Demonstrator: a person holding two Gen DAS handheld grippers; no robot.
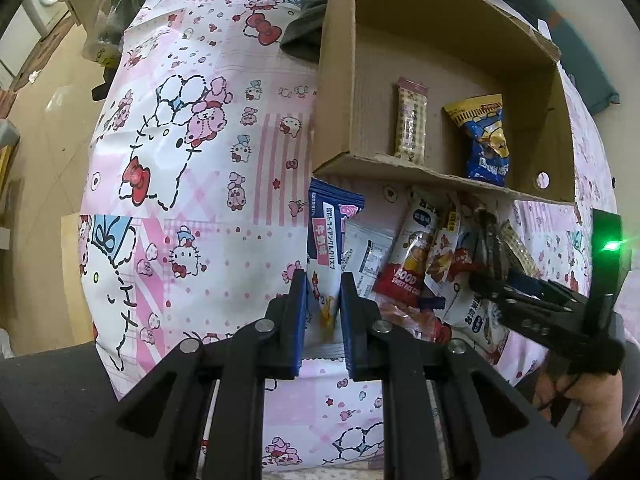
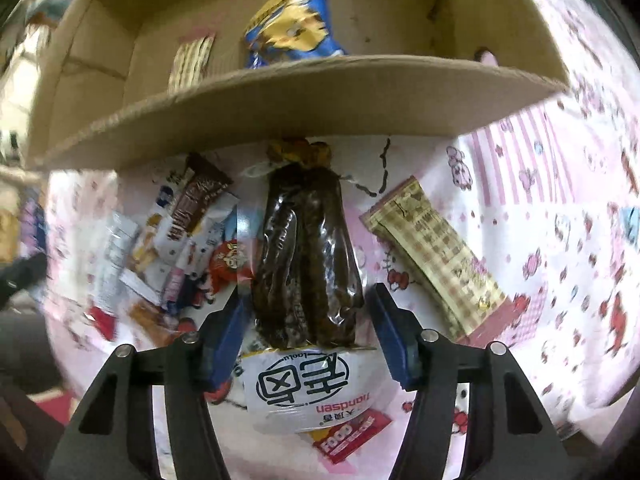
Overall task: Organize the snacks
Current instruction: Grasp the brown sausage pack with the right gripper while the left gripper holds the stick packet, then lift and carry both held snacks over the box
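A cardboard box stands on a pink cartoon-print cloth and holds a beige bar and a blue-yellow snack bag. Loose snacks lie piled before its front wall. My left gripper is shut on a blue-white packet, held above the cloth. My right gripper is open, its fingers either side of a clear pack of dark snack lying before the box. In the left wrist view the right gripper is over the pile.
A beige patterned bar lies right of the dark pack. A red FOOD packet and a white-labelled pack lie under the right gripper. A dark cloth lies behind the box. The floor lies left of the cloth's edge.
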